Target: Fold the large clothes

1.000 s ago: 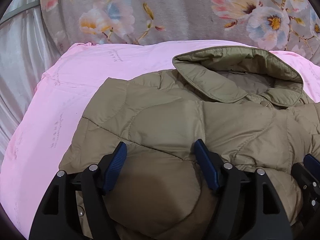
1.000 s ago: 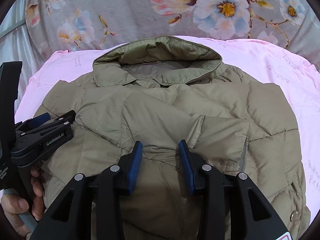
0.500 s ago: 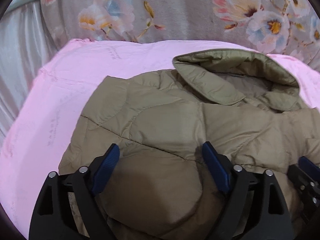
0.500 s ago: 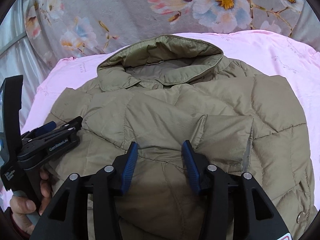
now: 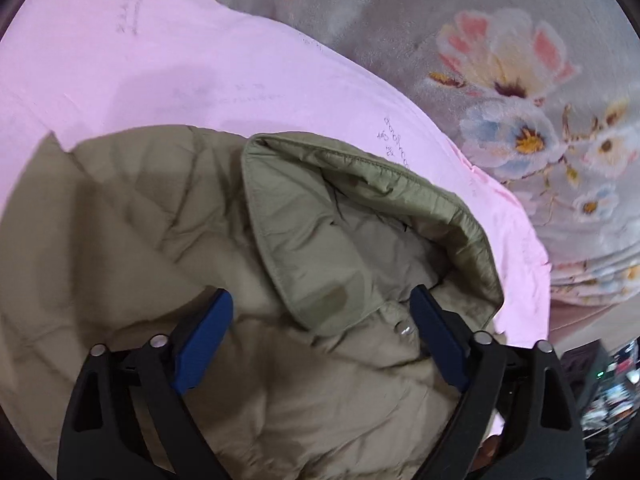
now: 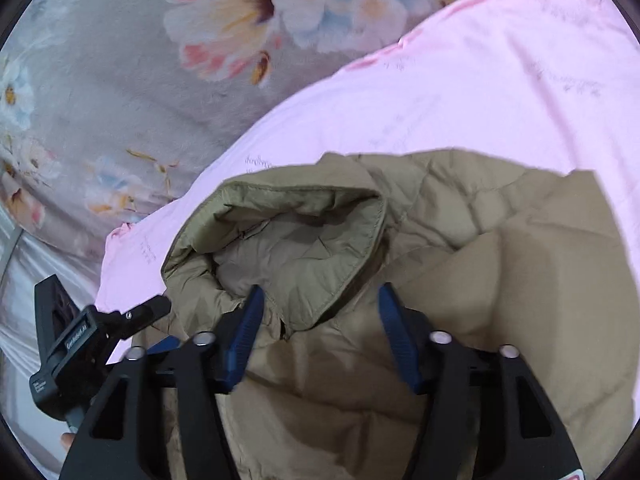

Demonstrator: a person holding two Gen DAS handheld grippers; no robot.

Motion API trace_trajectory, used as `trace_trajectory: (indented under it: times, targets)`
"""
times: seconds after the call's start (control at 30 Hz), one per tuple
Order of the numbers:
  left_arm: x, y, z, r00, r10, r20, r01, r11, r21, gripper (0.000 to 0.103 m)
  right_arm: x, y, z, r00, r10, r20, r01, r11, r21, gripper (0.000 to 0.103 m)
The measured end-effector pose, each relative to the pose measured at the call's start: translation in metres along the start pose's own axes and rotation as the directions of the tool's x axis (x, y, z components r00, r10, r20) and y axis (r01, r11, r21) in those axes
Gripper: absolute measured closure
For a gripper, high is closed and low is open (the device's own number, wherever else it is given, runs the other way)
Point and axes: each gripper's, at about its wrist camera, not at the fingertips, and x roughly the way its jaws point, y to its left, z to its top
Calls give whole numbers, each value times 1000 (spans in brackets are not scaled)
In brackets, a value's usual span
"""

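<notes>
Item: olive quilted puffer jacket [image 5: 168, 232], collar [image 5: 320, 240] up, on pink sheet [image 5: 160, 60]. My left gripper [image 5: 320, 332] and right gripper [image 6: 320, 332]: fingers apart, above its collar.

White lettering is seen on the left gripper [image 6: 156, 310] body at eight o'clock of the right wrist view, but it is too blurred to be read. Faint dark script is printed on the pink sheet [image 5: 280, 80], also illegible.
</notes>
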Motion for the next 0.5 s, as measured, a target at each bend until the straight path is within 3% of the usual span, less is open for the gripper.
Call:
trace_trajectory:
  times: [0.03, 0.07, 0.1, 0.13, 0.23, 0.37, 0.5]
  targets:
    - [2, -1, 1, 1000, -7, -3, 7, 1000, 2, 51, 6, 5, 1, 1000, 10, -19, -10, 1000, -25, 89]
    - [4, -4, 3, 1000, -13, -9, 13, 1000, 10, 61, 7, 10, 2, 1000, 19, -17, -20, 998, -51, 96]
    - [3, -8, 3, 1000, -4, 2, 3, 1000, 30, 79, 3, 17, 1, 999, 34, 8, -33, 996, -85, 97]
    - [-2, -12, 3, 1000, 9, 27, -10, 998, 55, 89, -6, 26, 1, 998, 44, 54, -37, 990, -134, 98]
    - [-12, -16, -1, 995, 55, 83, -65, 990, 128, 93, -18, 33, -7, 994, 8, 108, 16, 976, -215, 99]
    - [11, -3, -19, 986, 147, 85, -160, 970, 184, 94, 4, 21, -21, 991, -118, 69, 132, 955, -264, 99]
    - [18, -4, -33, 972, 192, 136, -221, 944, 244, 94, 14, 8, -23, 994, -105, 29, 109, 969, -223, 101]
